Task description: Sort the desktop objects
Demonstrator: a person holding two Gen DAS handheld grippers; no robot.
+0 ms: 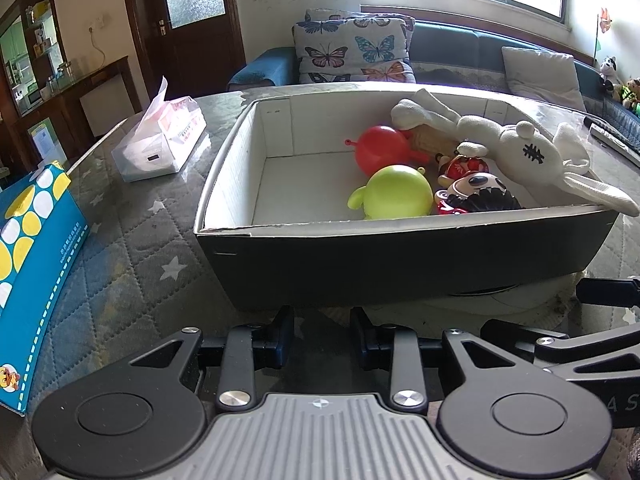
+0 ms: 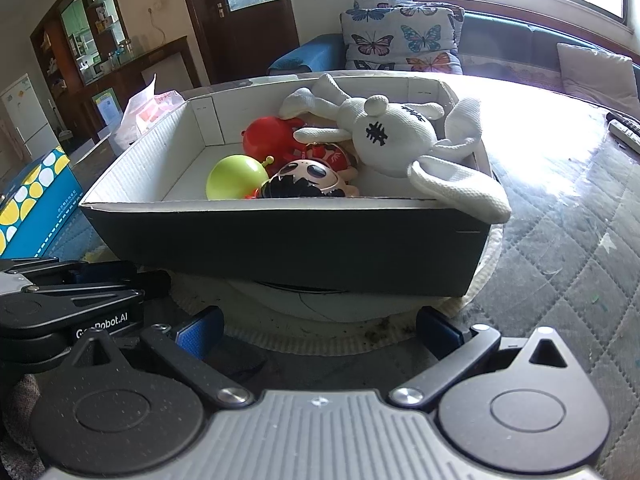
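Note:
A dark box with a white inside (image 1: 400,256) (image 2: 280,240) stands on the table. In it lie a white plush rabbit (image 1: 516,148) (image 2: 392,136), a red ball toy (image 1: 380,152) (image 2: 272,136), a yellow-green ball toy (image 1: 394,194) (image 2: 236,178) and a big-headed doll with black hair (image 1: 480,194) (image 2: 312,180). One rabbit ear hangs over the box's near rim. My left gripper (image 1: 322,334) is in front of the box, jaws a little apart, empty. My right gripper (image 2: 320,328) is wide open and empty, in front of the box.
A blue dotted tissue box (image 1: 32,268) (image 2: 36,200) stands at the left. A white tissue pack (image 1: 160,140) lies behind it. A remote (image 2: 624,130) lies at the far right. A sofa with butterfly cushions (image 1: 352,50) is behind the quilted table (image 1: 132,248).

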